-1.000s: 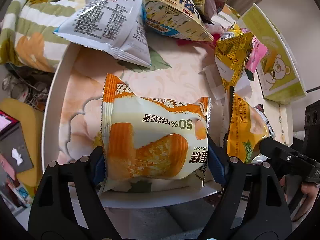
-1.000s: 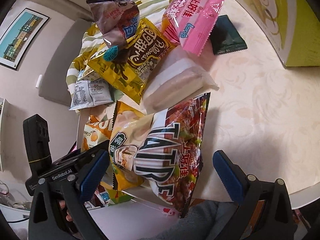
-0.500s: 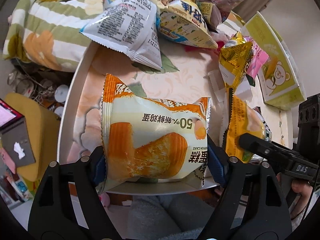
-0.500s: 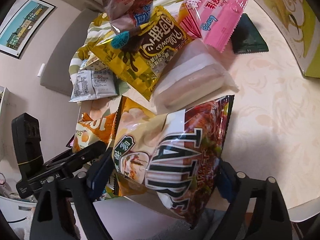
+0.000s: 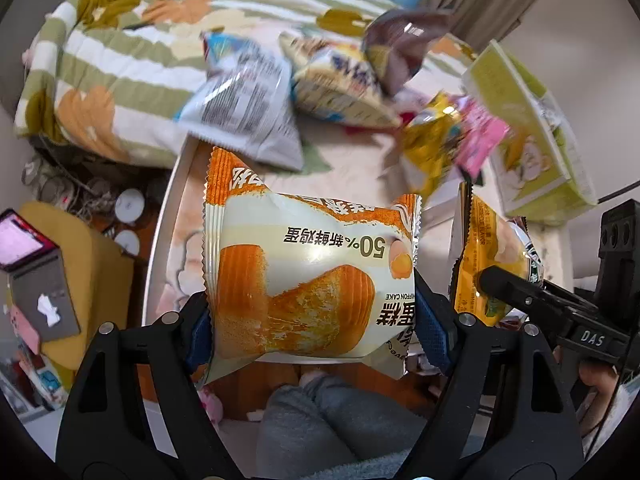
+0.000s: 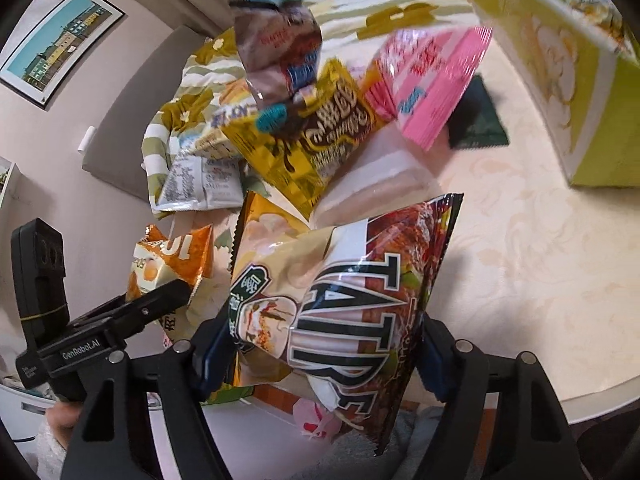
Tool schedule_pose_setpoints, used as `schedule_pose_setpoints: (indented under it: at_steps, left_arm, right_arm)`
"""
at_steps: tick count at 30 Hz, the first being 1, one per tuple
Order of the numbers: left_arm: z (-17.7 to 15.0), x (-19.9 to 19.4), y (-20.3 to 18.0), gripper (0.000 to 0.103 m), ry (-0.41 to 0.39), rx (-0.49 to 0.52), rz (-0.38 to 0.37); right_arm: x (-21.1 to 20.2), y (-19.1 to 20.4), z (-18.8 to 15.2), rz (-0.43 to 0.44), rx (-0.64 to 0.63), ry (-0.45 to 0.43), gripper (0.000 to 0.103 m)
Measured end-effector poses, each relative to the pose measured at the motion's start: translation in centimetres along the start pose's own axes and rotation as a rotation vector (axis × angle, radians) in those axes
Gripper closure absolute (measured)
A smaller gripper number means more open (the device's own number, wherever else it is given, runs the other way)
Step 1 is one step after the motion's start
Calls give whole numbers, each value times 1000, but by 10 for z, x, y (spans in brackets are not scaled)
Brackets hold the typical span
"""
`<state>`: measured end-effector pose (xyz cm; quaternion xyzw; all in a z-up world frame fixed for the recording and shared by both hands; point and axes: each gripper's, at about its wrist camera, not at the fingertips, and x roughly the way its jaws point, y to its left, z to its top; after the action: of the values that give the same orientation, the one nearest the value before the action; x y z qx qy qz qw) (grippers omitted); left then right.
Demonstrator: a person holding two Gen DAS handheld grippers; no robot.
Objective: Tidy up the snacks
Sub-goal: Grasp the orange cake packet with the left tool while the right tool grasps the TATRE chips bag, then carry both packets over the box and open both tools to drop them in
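My left gripper is shut on an orange and white chiffon cake packet and holds it above the near edge of the round table. My right gripper is shut on a large chips bag with big black letters, lifted off the table's near edge. The cake packet also shows in the right wrist view, with the left gripper's finger under it. A yellow-green bear box stands at the table's far right; it also shows in the right wrist view.
Several snack packets lie in a heap at the back: a white one, a yellow one, a pink one, a brown one. A dark sachet lies by the box. A striped floral quilt is behind. My knees are below.
Both grippers have lifted and pulled back with their packets. The right gripper closed on the chips bag during the last second. The left one kept its hold on the cake packet.
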<state>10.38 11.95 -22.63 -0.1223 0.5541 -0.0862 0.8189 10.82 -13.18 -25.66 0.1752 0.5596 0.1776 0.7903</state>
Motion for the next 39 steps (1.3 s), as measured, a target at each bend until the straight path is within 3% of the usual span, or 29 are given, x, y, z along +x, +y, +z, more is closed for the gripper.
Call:
schedule_pose_setpoints:
  at_steps: [9,17,21,29,39]
  left_arm:
    - [31,-57,-45,23,-113,72,-14]
    - [67,-66,-112,23,-174,120,-37]
    - [85,-53,-158,23,-174,100,-83]
    - [120,-16,-278,23,-183,198,-96]
    - [136,84,-397,23,-72,314,-53]
  right_arm:
    - [-76,18,10,-107,-84,-151,31]
    - [-142,-16,36,-143,-73,-267,31]
    - [-170,-39,54,-187,-106,-321,31]
    - [-224,-113,93,-232,-100,-394,31]
    - [-249,-193,126,-261,-92,-385,31]
